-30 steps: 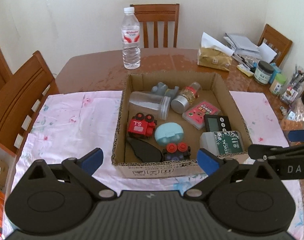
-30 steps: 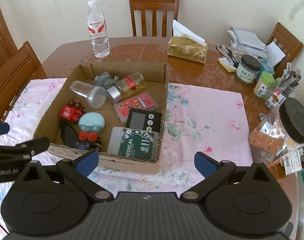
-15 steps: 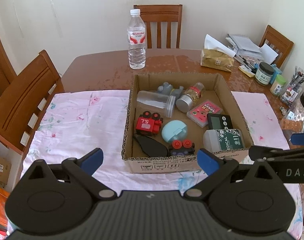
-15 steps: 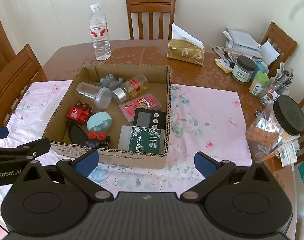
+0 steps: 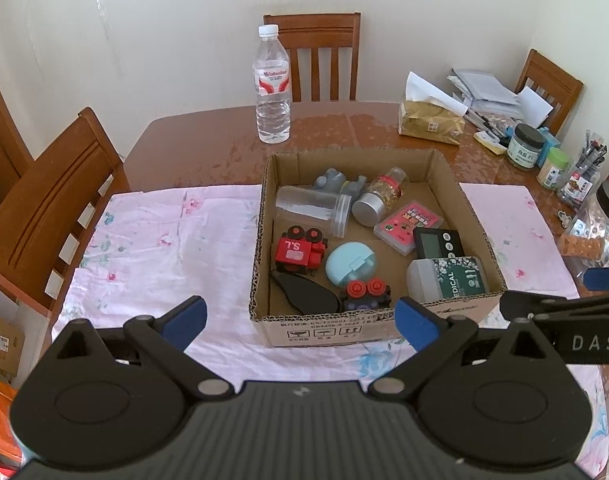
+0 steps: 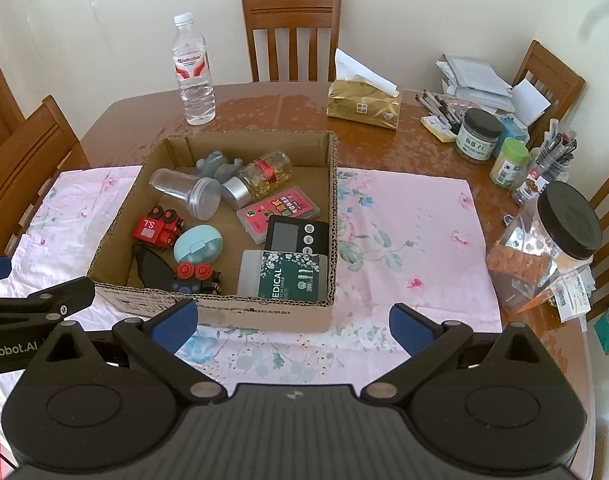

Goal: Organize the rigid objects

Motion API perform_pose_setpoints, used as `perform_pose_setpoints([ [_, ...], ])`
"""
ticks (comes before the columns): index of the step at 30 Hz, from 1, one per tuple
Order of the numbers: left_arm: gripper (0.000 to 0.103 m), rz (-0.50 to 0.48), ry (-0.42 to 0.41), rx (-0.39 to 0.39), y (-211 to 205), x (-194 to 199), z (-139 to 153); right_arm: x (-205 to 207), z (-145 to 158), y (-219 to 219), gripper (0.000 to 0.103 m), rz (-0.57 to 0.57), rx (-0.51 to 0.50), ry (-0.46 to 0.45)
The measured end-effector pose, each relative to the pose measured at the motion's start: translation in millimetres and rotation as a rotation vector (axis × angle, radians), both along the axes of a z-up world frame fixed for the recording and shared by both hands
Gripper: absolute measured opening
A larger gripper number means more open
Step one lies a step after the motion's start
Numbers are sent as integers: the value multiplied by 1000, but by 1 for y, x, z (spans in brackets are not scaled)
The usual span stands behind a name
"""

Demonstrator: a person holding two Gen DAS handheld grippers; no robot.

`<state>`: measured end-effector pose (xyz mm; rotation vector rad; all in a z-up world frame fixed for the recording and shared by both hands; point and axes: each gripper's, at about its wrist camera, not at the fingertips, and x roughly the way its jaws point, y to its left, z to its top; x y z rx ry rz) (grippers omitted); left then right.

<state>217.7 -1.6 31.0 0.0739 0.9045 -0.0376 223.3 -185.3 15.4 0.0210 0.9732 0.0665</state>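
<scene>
An open cardboard box (image 5: 480, 216) (image 6: 333, 184) sits on a pink floral cloth (image 5: 164, 240) (image 6: 404, 220). Inside lie a red toy train (image 5: 300, 250) (image 6: 157, 229), a light-blue oval case (image 5: 350, 266) (image 6: 198, 246), a clear lidded cup (image 5: 312, 209), a silver-capped capsule bottle (image 6: 260, 178), a pink card case (image 5: 407, 225), a black timer (image 6: 298, 236) and a green medical swab box (image 5: 450, 280) (image 6: 286, 276). My left gripper (image 5: 300, 318) hangs open in front of the box's near wall, holding nothing. My right gripper (image 6: 292, 322) is open too, near the box's front right corner.
A water bottle (image 5: 272, 88) (image 6: 193, 72) stands behind the box, a gold tissue pack (image 6: 362, 106) to its right. Jars, pens and papers (image 6: 500, 128) crowd the table's right side, with a black-lidded snack jar (image 6: 552, 248) nearer. Wooden chairs (image 5: 44, 208) ring the table.
Both grippers have drawn back and upward from the box, so it looks smaller and farther away. Neither gripper has shut or picked anything up.
</scene>
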Motion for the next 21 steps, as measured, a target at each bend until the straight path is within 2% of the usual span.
perform_pose_setpoints([
  [21,100,-4,-7,6,0,1,3,1,1,1,103,-15,-10,-7],
])
